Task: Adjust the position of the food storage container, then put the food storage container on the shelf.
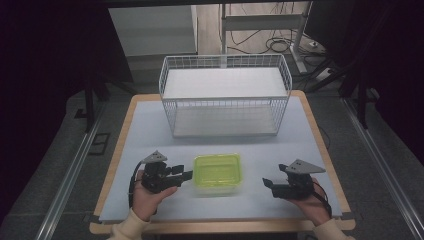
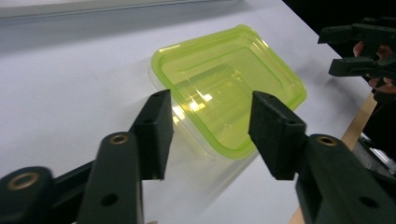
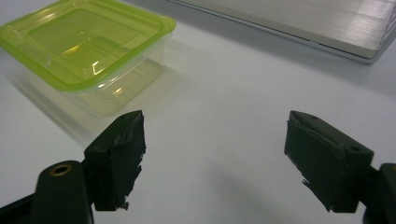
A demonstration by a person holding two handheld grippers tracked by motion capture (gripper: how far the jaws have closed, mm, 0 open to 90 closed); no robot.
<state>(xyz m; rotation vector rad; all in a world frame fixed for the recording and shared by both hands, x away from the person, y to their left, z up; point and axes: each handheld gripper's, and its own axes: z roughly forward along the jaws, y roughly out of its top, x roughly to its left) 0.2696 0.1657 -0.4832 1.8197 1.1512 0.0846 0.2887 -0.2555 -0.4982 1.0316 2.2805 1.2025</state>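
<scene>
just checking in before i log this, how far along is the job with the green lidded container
Barely begun. Done: nothing visible; the container sits lidded on the table, in front of the wire basket. In hand: the left claw is open right at the container's edge; whether it touches is unclear. The right claw is open and apart. Left: gripping and whatever move follows.

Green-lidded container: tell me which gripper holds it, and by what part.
Neither holds it. The left gripper is open, its jaws astride the near corner of the container without closing. The right gripper is open, off to its side.
</scene>
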